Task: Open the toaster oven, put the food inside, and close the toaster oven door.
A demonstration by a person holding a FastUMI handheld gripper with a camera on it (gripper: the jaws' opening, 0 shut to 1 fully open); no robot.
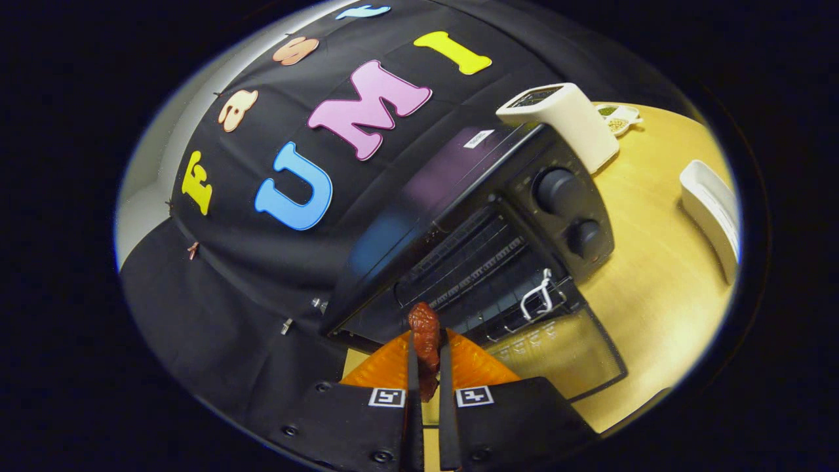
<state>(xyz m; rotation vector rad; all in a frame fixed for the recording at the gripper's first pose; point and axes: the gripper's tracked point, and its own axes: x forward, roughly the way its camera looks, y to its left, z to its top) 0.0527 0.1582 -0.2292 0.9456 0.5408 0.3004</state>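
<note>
The gripper [425, 357] is pinching a piece of reddish-brown food [425, 337], something like a glazed chicken piece; both fingers [412, 393] press against its sides, and its knobbly top sticks up past the fingertips.

The food sits just in front of the toaster oven [459, 216], level with the lower front edge of the open cavity and not yet inside it. The whole scene appears tilted in this view. The toaster oven is black, and its glass door [577, 354] is folded down flat toward the gripper, with the pale wood of the surface [655, 275] showing through the pane. A white metal handle piece [539, 295] lies at the mouth of the cavity, beside the hinge of the door. Inside the toaster oven, a wire rack [472, 262] and heating rods can be made out. Two round black knobs [557, 187] sit one above the other on the control panel beside the cavity.

Behind the toaster oven stands a white boxy appliance [567, 121], touching or nearly touching its top corner. Beyond that appliance, a small white dish [619, 118] holds greenish bits. Well apart from the toaster oven, on the knob side, a white rectangular tray [711, 210] rests on the surface.
</note>
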